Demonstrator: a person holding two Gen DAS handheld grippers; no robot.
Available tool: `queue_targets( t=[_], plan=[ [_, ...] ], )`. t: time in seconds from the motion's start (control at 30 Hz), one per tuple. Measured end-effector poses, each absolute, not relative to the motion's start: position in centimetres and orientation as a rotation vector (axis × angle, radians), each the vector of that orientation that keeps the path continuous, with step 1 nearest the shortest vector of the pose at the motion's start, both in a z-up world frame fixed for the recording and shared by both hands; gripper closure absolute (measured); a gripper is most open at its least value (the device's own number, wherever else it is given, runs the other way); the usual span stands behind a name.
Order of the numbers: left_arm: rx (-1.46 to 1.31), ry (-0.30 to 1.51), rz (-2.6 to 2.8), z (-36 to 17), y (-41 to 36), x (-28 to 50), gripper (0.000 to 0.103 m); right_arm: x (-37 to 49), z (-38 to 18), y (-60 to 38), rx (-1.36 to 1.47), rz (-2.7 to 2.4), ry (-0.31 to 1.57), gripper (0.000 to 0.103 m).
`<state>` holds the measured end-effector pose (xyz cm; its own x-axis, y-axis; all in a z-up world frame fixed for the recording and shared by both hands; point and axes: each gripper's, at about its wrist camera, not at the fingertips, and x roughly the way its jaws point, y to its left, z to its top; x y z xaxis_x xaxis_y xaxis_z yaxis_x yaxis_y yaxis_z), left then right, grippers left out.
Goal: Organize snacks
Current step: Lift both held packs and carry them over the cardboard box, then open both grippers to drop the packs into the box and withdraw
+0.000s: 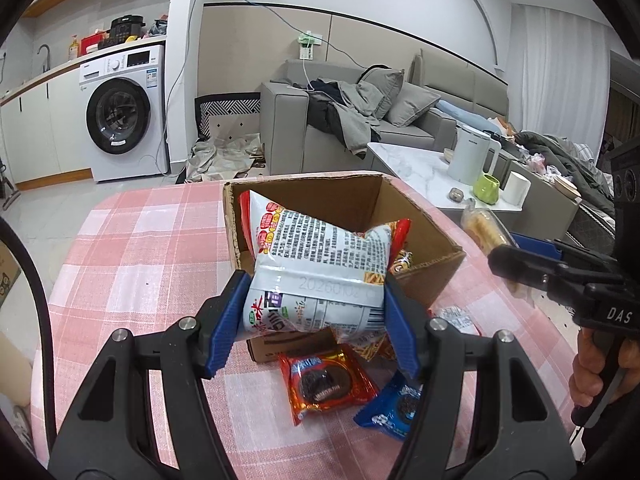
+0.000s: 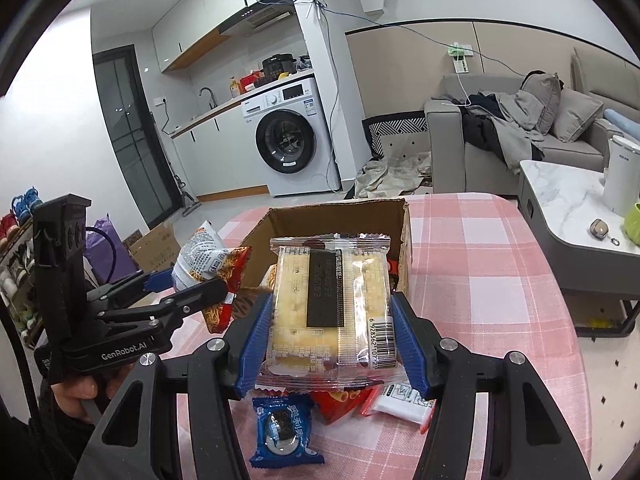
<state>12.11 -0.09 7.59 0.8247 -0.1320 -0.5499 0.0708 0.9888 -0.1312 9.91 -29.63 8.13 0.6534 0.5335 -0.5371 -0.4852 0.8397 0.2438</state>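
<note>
Left wrist view: the left gripper (image 1: 314, 312) had its blue pads pressed on the sides of a white snack bag (image 1: 316, 264), jaws partly closed, the bag hanging over the near edge of the cardboard box (image 1: 424, 236).
Right wrist view: the right gripper (image 2: 330, 340) was partly closed on a clear cracker pack (image 2: 330, 304), held just short of the box's near wall.
Box: stood on the pink checked tablecloth (image 1: 152, 248), open-topped, with at least one wrapper already showing inside.
Loose snacks: a red cookie packet (image 1: 326, 380) and a blue cookie packet (image 1: 396, 404) lay on the cloth near the box, still outside it.
Risk, crowding: both grippers sat close together at the same opening, so they could knock each other on the way in.
Risk, slip: the puffy white bag was pinched near its lower end only; it could twist or slide free.
Risk, box: a push against the light near wall would probably shove the box across the cloth.
</note>
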Motion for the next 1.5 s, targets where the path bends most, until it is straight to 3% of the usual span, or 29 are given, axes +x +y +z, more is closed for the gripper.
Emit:
queue_targets(
  t=[1.5],
  plan=[
    [-0.065, 0.602, -0.062, 5.4, 0.4, 21.3, 0.045, 18.8, 5.7, -26.1, 0.095, 0.551, 0.711, 0.044]
  ],
)
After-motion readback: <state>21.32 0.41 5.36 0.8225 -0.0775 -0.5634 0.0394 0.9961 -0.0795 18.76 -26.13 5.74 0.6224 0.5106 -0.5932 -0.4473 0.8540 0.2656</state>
